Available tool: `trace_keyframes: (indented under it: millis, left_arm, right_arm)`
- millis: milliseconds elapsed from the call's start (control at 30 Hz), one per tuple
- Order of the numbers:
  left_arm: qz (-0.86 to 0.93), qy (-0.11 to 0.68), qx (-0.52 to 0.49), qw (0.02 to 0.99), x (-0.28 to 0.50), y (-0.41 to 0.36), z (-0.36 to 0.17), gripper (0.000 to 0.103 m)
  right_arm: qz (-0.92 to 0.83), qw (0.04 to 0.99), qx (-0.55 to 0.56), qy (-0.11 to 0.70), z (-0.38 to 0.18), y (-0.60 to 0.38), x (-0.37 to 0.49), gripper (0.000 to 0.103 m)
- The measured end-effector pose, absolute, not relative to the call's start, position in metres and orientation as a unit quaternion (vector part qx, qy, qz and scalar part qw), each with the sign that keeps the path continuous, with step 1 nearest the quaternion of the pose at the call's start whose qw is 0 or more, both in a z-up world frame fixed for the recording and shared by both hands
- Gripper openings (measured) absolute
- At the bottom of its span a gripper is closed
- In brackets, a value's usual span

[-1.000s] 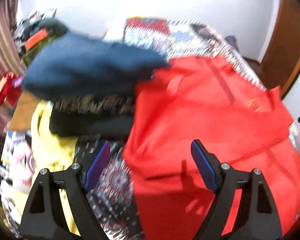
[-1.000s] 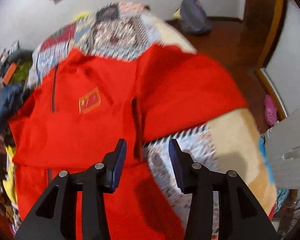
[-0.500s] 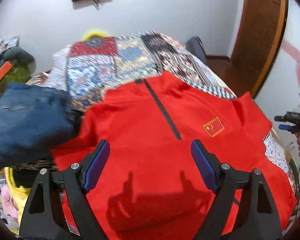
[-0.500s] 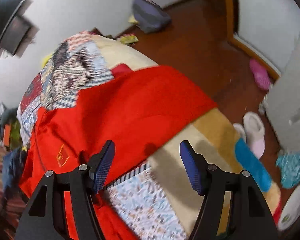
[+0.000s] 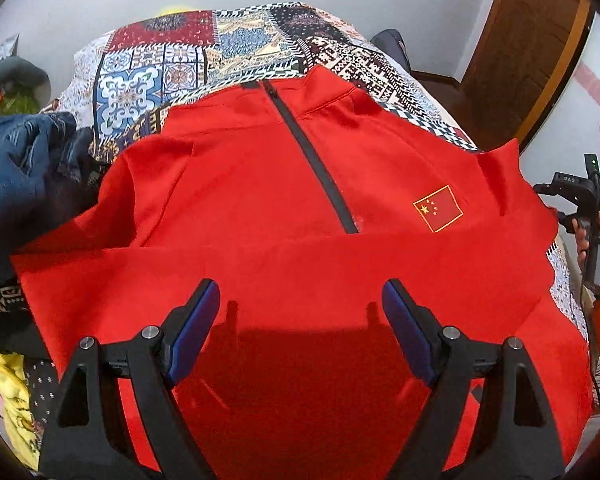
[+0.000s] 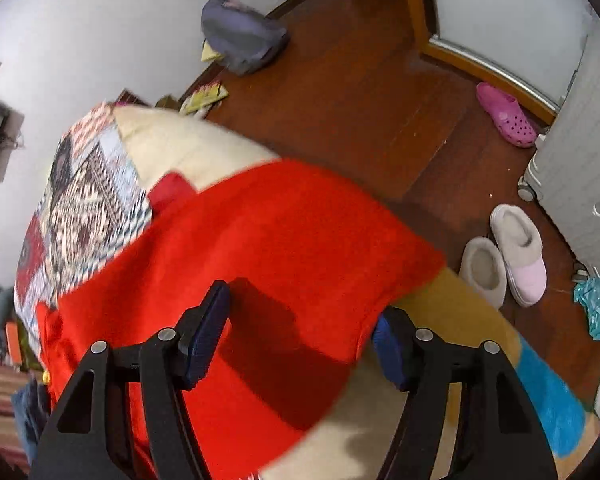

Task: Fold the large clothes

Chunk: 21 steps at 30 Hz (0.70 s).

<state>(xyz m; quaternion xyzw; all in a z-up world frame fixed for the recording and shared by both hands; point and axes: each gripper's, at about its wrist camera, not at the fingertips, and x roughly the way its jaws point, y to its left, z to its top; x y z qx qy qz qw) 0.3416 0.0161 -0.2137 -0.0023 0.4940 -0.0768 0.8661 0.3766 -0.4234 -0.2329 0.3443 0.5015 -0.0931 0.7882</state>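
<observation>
A large red zip-neck top (image 5: 260, 184) with a small flag badge (image 5: 438, 208) lies spread face up on the patchwork bedspread (image 5: 160, 68). My left gripper (image 5: 300, 332) is open and empty, just above the top's lower body. My right gripper (image 6: 300, 344) is open and empty over the top's red sleeve (image 6: 280, 240), which drapes toward the bed's right edge. The right gripper's handle and the hand holding it show at the right edge of the left wrist view (image 5: 584, 208).
A pile of blue denim and dark clothes (image 5: 16, 168) lies at the top's left, with yellow cloth (image 5: 8, 392) below. Beside the bed are wooden floor (image 6: 380, 92), slippers (image 6: 504, 252), a pink clog (image 6: 506, 118) and a grey bag (image 6: 240, 36).
Both cameras swung right. The left gripper moved from the pile's edge to over the top's middle. The right gripper opened wider and moved out over the sleeve at the bed's edge.
</observation>
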Motion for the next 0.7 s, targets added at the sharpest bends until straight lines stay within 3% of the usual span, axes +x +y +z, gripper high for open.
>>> trace_keyframes:
  millis: [33, 167, 700]
  left_arm:
    - [-0.076, 0.495, -0.004, 0.866, 0.342, 0.017, -0.215, 0.083]
    - [-0.072, 0.495, -0.01, 0.866, 0.341, 0.021, -0.216, 0.083]
    - [-0.068, 0.46, -0.018, 0.885, 0.31, 0.035, -0.18, 0.083]
  right_arm:
    - [-0.099, 0.789, 0.343, 0.499, -0.233, -0.424, 0.379, 0.051]
    - [-0.129, 0.8, 0.321, 0.491, -0.224, -0.423, 0.384, 0.013]
    - [0.071, 0.93, 0.143, 0.33, -0.042, -0.298, 0.345, 0.008]
